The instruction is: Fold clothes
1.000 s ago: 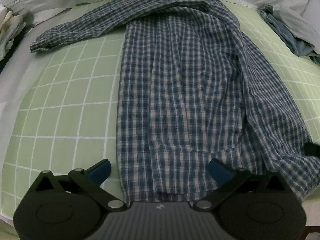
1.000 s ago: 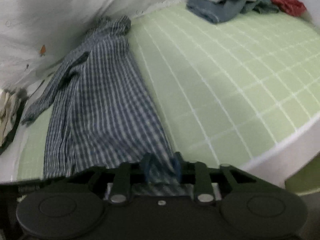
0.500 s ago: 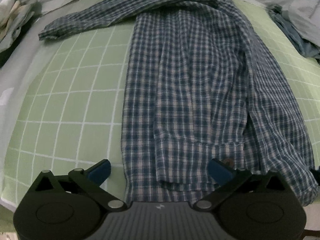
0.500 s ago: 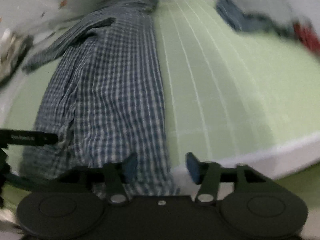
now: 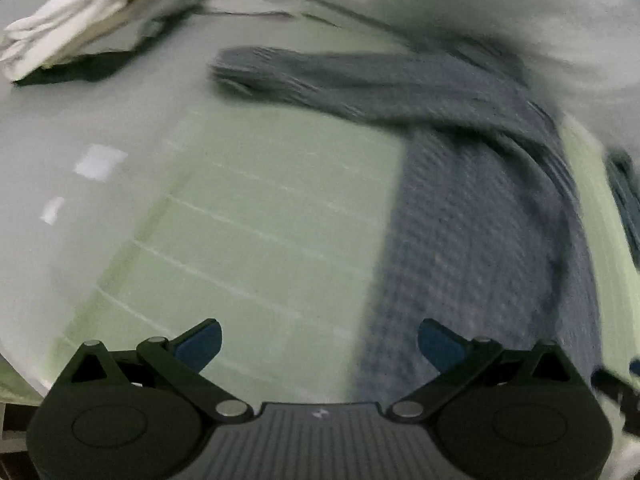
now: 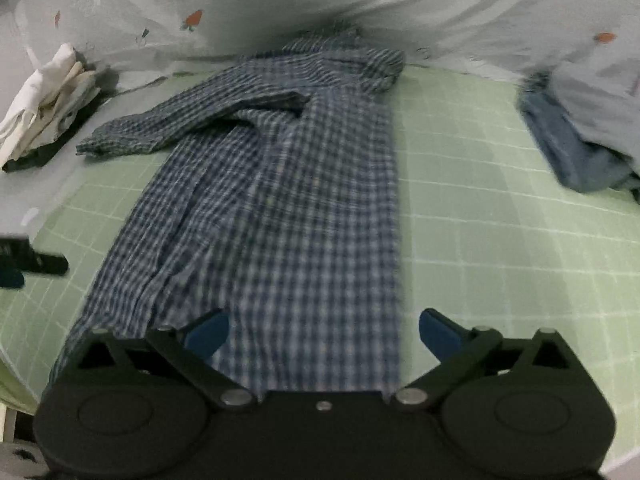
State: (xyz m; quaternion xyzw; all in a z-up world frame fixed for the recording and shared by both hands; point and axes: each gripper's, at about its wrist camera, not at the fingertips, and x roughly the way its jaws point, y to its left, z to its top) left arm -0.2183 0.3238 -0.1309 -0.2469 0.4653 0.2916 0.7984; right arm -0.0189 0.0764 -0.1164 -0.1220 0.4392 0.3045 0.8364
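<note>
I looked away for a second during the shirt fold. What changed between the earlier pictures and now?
The right gripper has just been opening and let go of the plaid shirt; nothing sits between its pads. Both views swung left. The left gripper stayed open, and the shirt stayed flat on the green mat, sleeve out.

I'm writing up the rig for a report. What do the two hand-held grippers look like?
Both look alike. The left hand-held gripper and the right hand-held gripper each have a matte black body with two round housings, black linkage arms joined by silver pivot pins, and blue pads on the fingertips. The left body has a ribbed grey centre panel with a small white mark.
</note>
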